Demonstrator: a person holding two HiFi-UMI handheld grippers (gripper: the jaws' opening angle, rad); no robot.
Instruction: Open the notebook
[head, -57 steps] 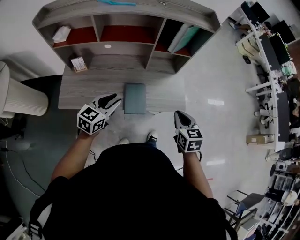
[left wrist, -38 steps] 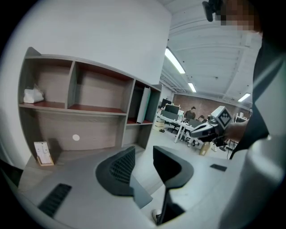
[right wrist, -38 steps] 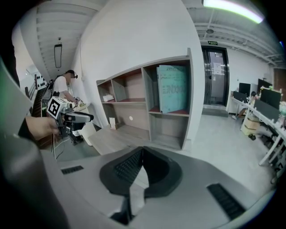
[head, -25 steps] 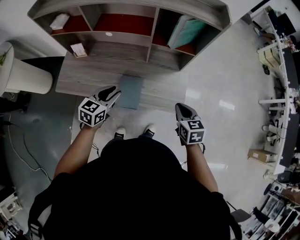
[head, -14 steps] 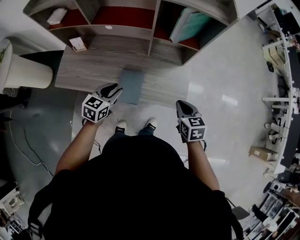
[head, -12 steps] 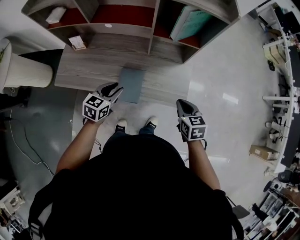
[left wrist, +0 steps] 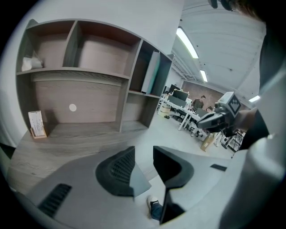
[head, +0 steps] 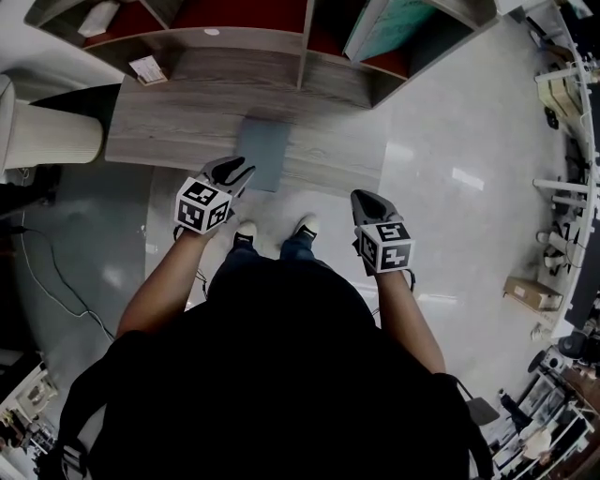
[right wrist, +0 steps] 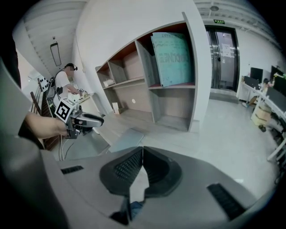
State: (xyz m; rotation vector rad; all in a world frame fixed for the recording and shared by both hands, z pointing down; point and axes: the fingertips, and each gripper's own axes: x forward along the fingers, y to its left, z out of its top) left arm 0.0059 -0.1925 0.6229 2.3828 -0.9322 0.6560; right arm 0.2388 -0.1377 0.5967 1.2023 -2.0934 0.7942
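Observation:
A closed grey-blue notebook [head: 262,153] lies flat near the front edge of the wooden desk [head: 169,122]. In the head view my left gripper [head: 246,170] hangs just off the notebook's near left corner, above the desk edge. The left gripper view shows its jaws apart with nothing between them [left wrist: 144,150], and a grey corner of the notebook [left wrist: 140,179] below. My right gripper [head: 361,196] is off to the right of the notebook, over the floor. Its jaws [right wrist: 143,148] meet at the tips and hold nothing. The right gripper view shows the notebook [right wrist: 127,138] ahead to the left.
A shelf unit stands at the back of the desk, with a teal folder [head: 403,23] leaning in its right compartment. A small card [head: 148,68] stands on the desk's left. A white ribbed cylinder [head: 42,131] is left of the desk. My shoes [head: 246,234] are below its edge.
Both grippers have sunk a little. The head view has moved forward, so the shelf has slid towards the top edge. The notebook has not moved.

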